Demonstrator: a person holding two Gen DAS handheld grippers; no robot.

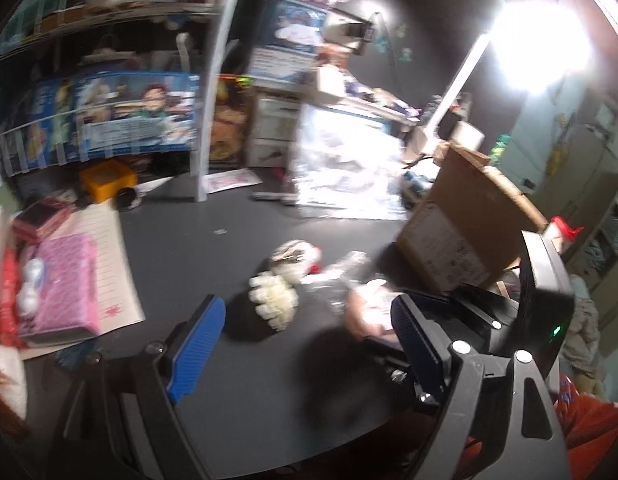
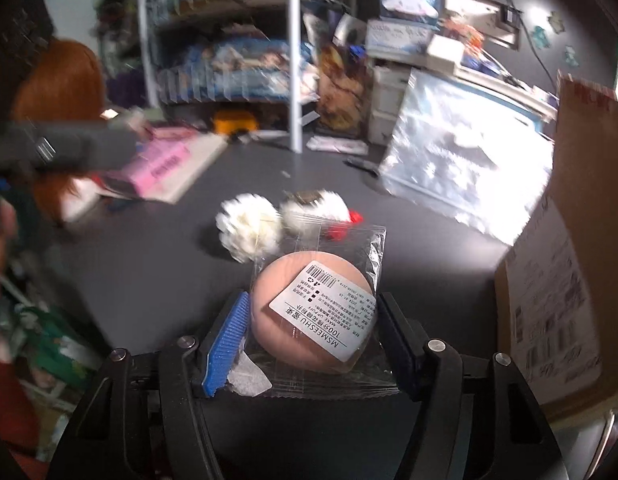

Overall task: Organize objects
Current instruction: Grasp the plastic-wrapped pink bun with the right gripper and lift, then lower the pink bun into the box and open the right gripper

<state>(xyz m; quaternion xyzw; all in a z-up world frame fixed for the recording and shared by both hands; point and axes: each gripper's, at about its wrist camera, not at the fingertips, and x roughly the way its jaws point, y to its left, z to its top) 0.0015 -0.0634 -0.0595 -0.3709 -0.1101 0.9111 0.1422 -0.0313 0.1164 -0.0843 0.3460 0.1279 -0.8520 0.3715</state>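
My right gripper (image 2: 313, 332) is shut on a peach makeup puff in a clear plastic packet (image 2: 309, 312) with a white label, held above the dark table (image 2: 149, 272). Just beyond it lie a white flower-like pompom (image 2: 247, 230) and a white fluffy ball with a red bit (image 2: 315, 208). My left gripper (image 1: 309, 344) is open and empty over the table, its blue pads (image 1: 197, 352) wide apart. In its view the white flower (image 1: 275, 298), the fluffy ball (image 1: 295, 258) and the packet (image 1: 365, 304) held in the right gripper lie ahead.
A brown cardboard box (image 1: 465, 228) stands at the right, also in the right wrist view (image 2: 569, 248). A pink box on lined paper (image 1: 65, 280) lies left. A shiny plastic bag (image 2: 465, 160), an orange tub (image 1: 107, 178) and wire shelves with posters (image 1: 109, 120) stand behind.
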